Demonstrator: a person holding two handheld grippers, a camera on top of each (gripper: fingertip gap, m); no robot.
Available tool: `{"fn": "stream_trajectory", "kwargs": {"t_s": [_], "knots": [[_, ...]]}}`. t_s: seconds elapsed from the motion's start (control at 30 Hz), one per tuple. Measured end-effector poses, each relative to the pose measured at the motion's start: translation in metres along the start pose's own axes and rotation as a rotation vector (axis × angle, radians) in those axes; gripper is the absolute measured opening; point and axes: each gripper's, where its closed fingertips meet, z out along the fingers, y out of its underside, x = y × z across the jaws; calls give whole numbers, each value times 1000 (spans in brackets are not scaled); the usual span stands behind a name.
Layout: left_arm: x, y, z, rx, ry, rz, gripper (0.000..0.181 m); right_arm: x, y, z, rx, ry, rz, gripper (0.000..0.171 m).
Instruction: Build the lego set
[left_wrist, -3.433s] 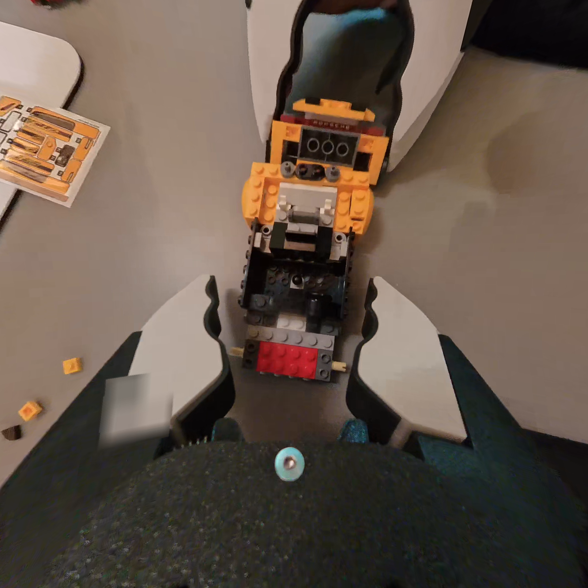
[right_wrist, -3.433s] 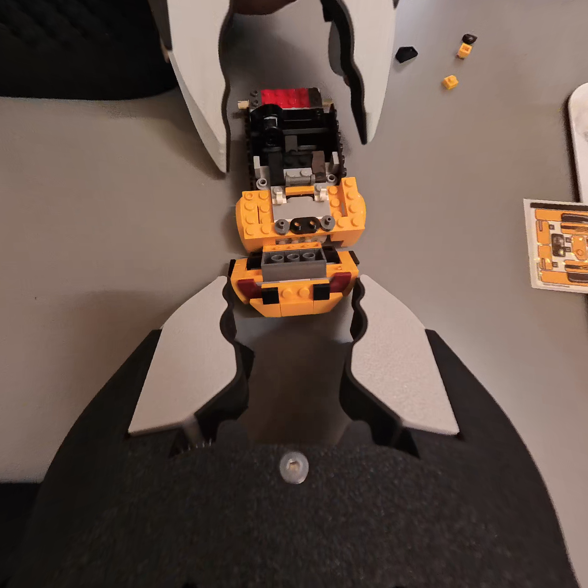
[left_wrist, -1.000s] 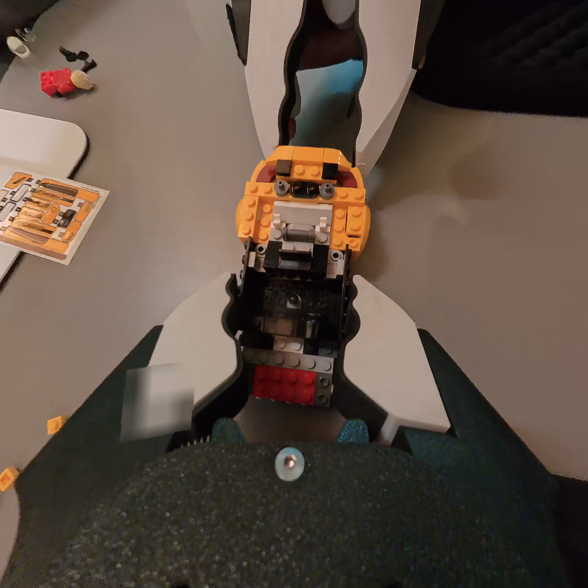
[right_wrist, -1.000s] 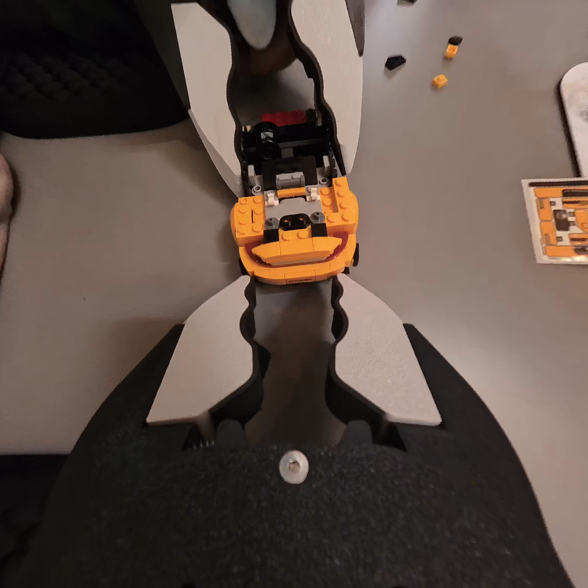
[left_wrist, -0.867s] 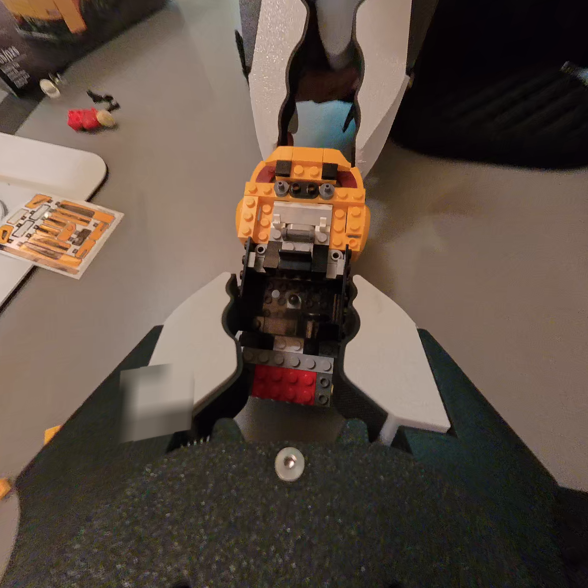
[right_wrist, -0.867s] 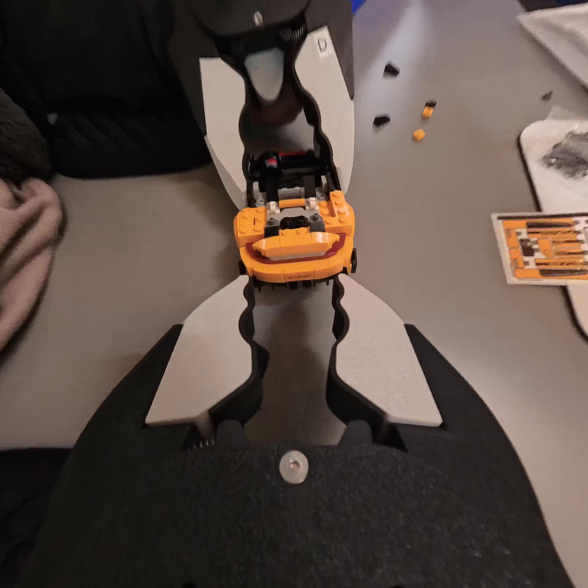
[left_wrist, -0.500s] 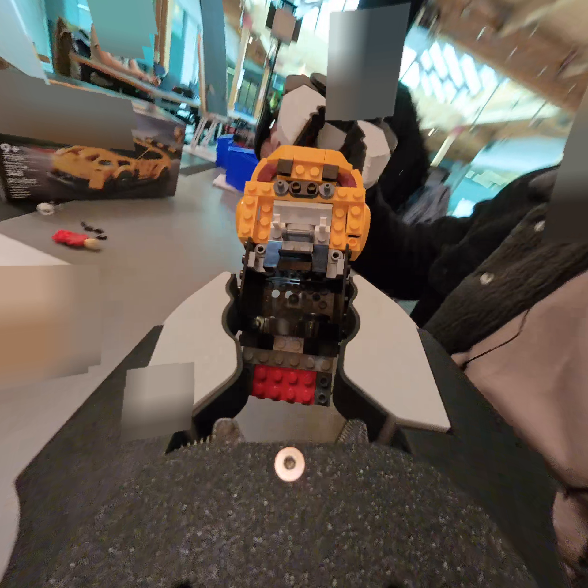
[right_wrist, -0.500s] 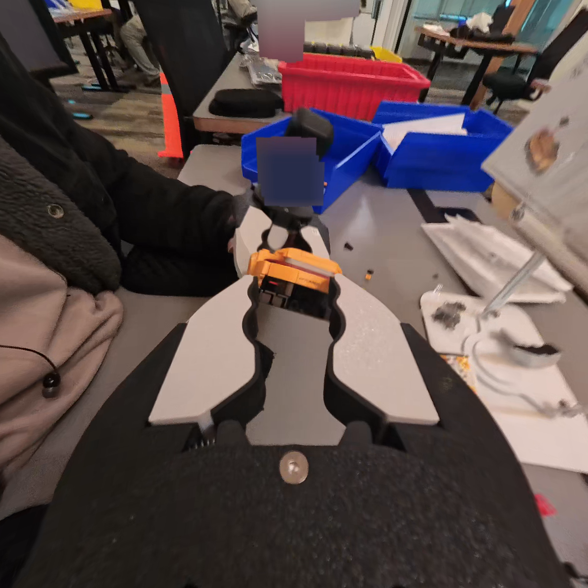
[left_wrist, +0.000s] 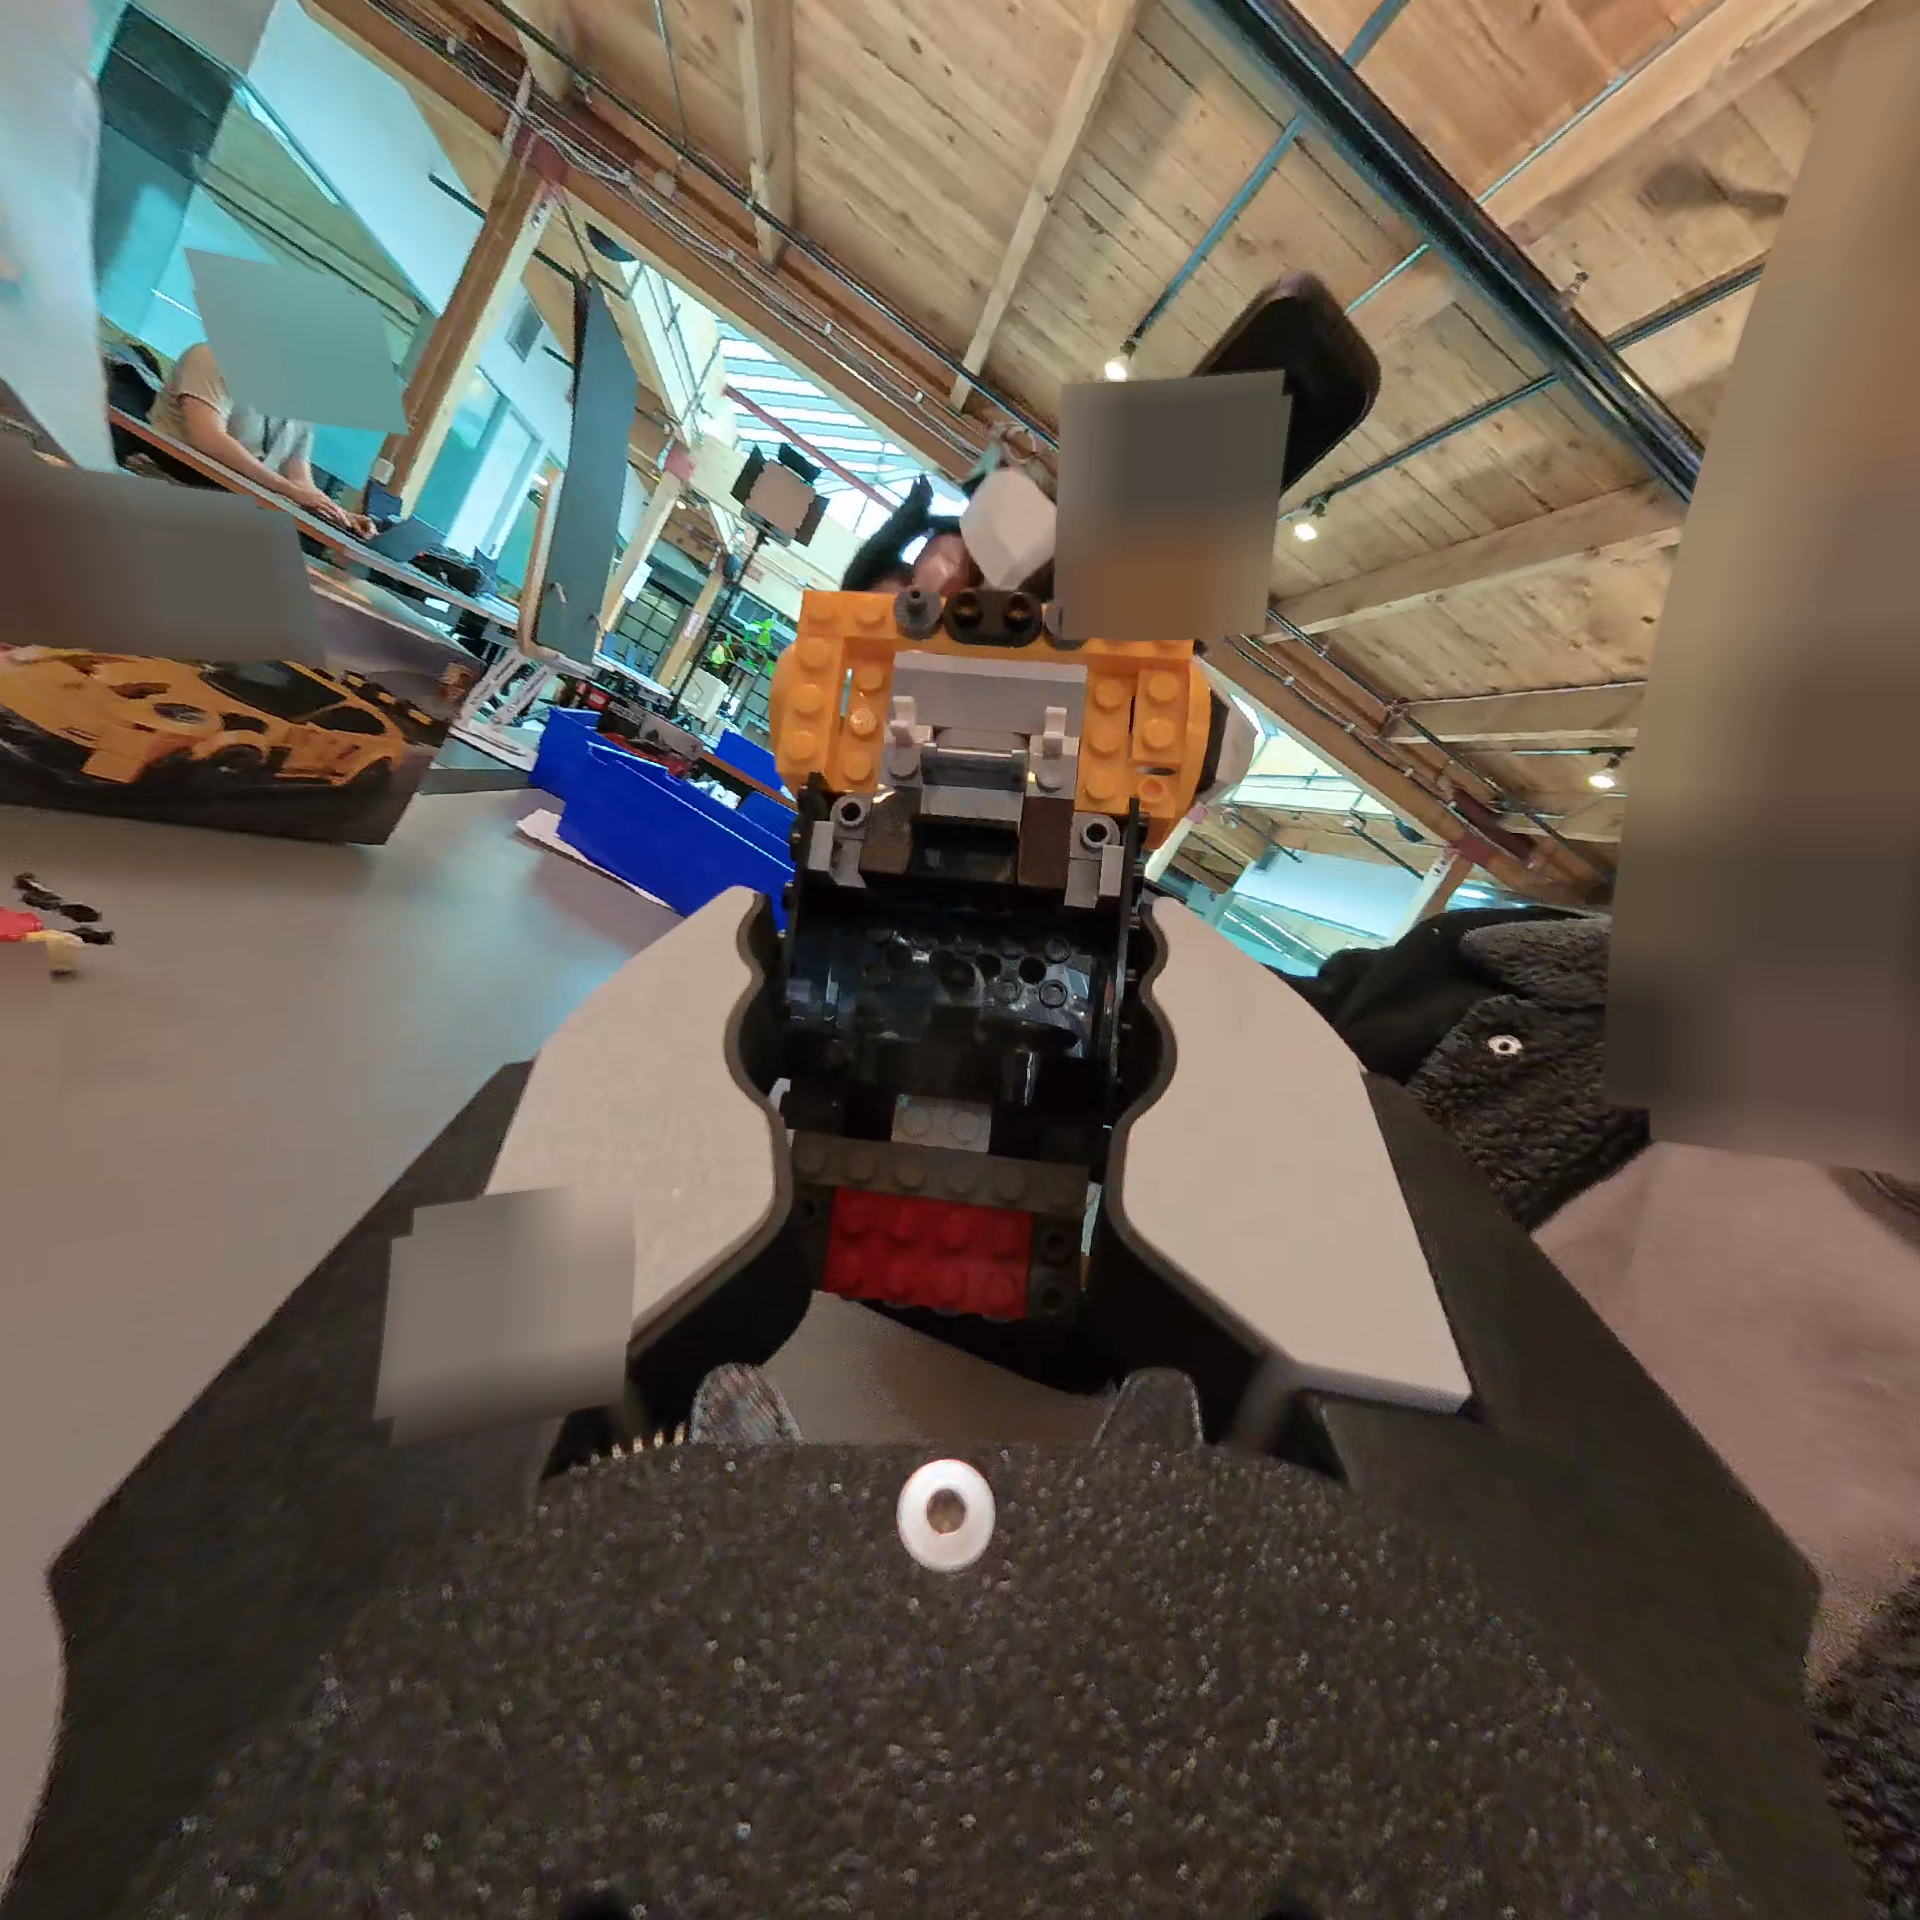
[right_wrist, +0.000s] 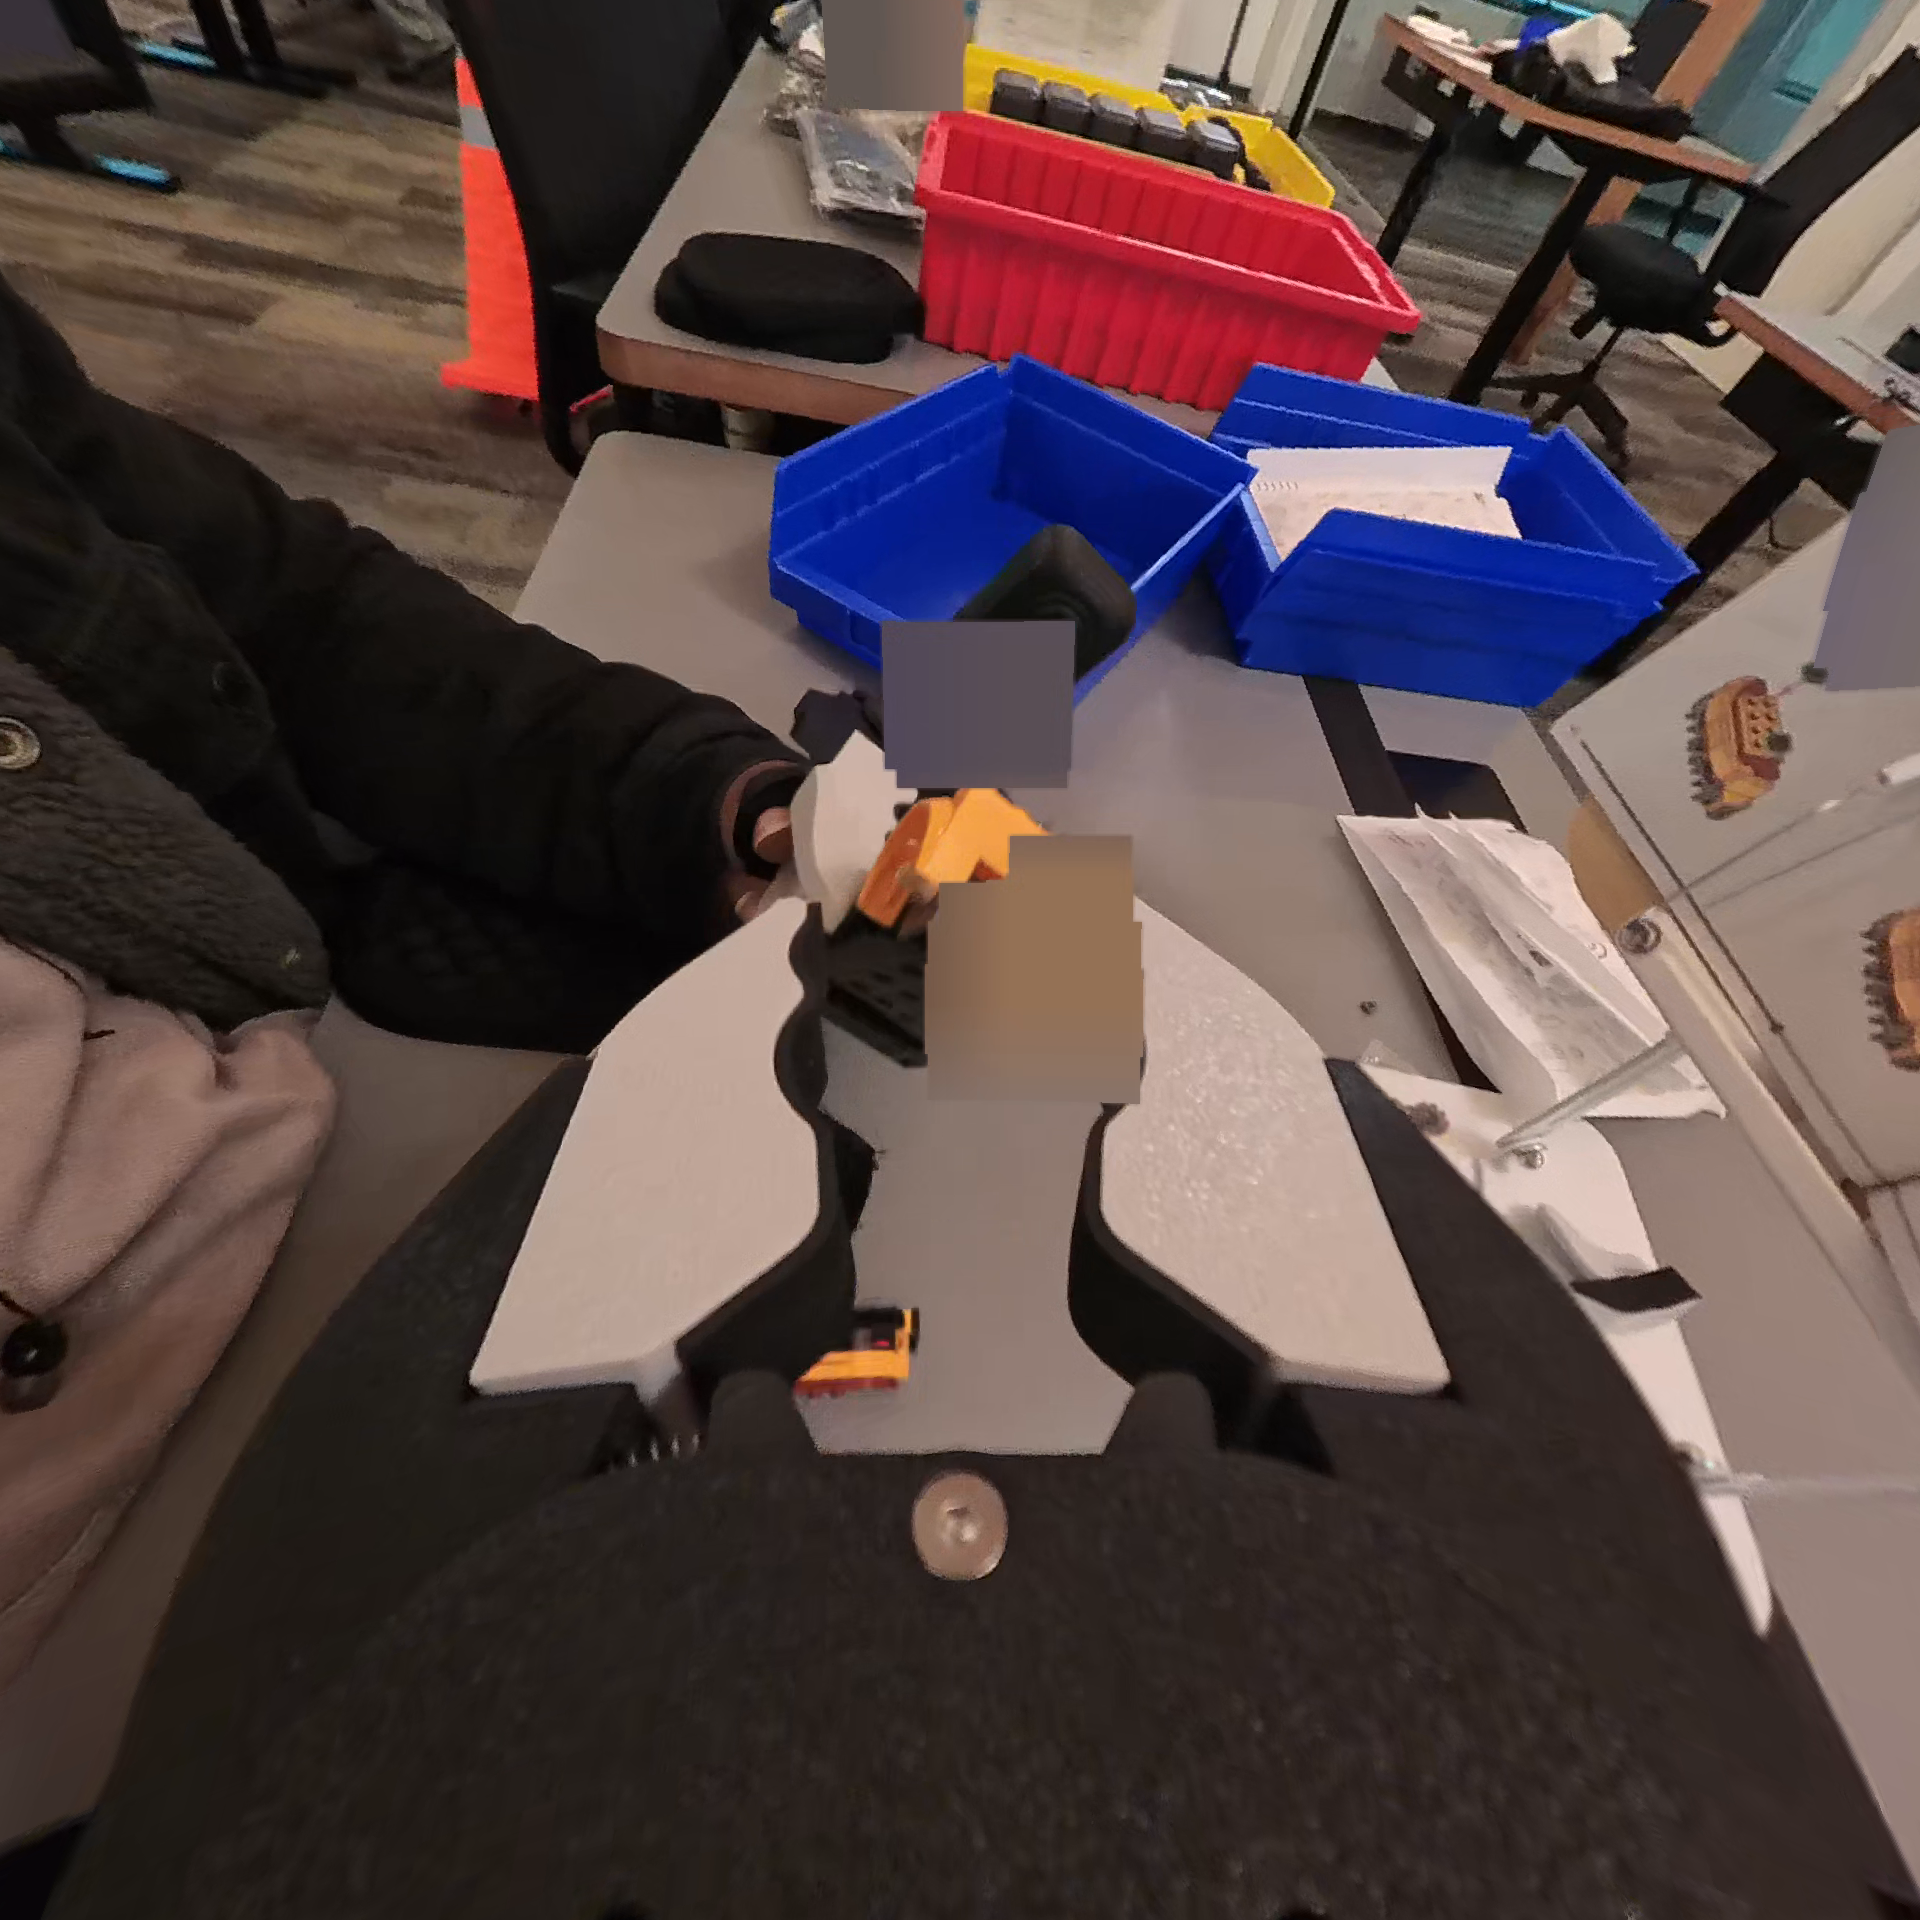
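Note:
The lego car (left_wrist: 956, 987) has a red front plate, a black middle and an orange rear. My left gripper (left_wrist: 951, 914) is shut on its black middle and holds it up off the table, tilted toward the ceiling. In the right wrist view the car's black underside (right_wrist: 873, 987) sits between the tips of my right gripper (right_wrist: 966, 925), with the orange rear just past them. A mosaic patch hides the right side. The left gripper's white finger (right_wrist: 842, 831) shows beside the orange part. A small orange and black piece (right_wrist: 862, 1361) lies on the grey table (right_wrist: 1195, 748) below.
Two blue bins (right_wrist: 987, 499) and a red bin (right_wrist: 1122, 260) stand at the far end of the table. Paper sheets (right_wrist: 1507, 956) lie to the right. The lego box (left_wrist: 208, 727) and small loose pieces (left_wrist: 62, 914) are on the left. A black sleeve (right_wrist: 416, 675) reaches in. One gripper's finger ends stand about 5 cm off the other's.
Both grippers closed on the car, then lifted it off the table and tilted it up. The car has turned between the right tips, underside now showing. A small orange piece now lies on the table.

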Motion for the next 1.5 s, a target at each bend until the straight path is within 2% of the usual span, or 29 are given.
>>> {"fn": "stream_trajectory", "kwargs": {"t_s": [0.37,0.5,0.83,0.97,1.1,1.27,1.37,1.5], "knots": [[-12,11,0,-67,-68,33,64,22,22,-42,52,171,75,45],[-23,20,0,-111,-111,42,64,14,24,-34,104,181,72,45],[-43,37,-5,-212,-213,75,65,8,53,-22,93,182,125,44],[-63,52,-18,-401,-364,214,64,12,63,-23,88,225,144,43],[-83,73,-51,-729,-520,361,64,16,80,-32,71,267,173,42],[-96,92,-83,-1003,-610,484,64,26,125,-58,12,365,257,40],[-103,104,-94,-1109,-631,517,64,33,160,-84,-45,457,320,39],[-107,114,-99,-1161,-626,520,65,39,209,-129,-150,578,394,38]]}}
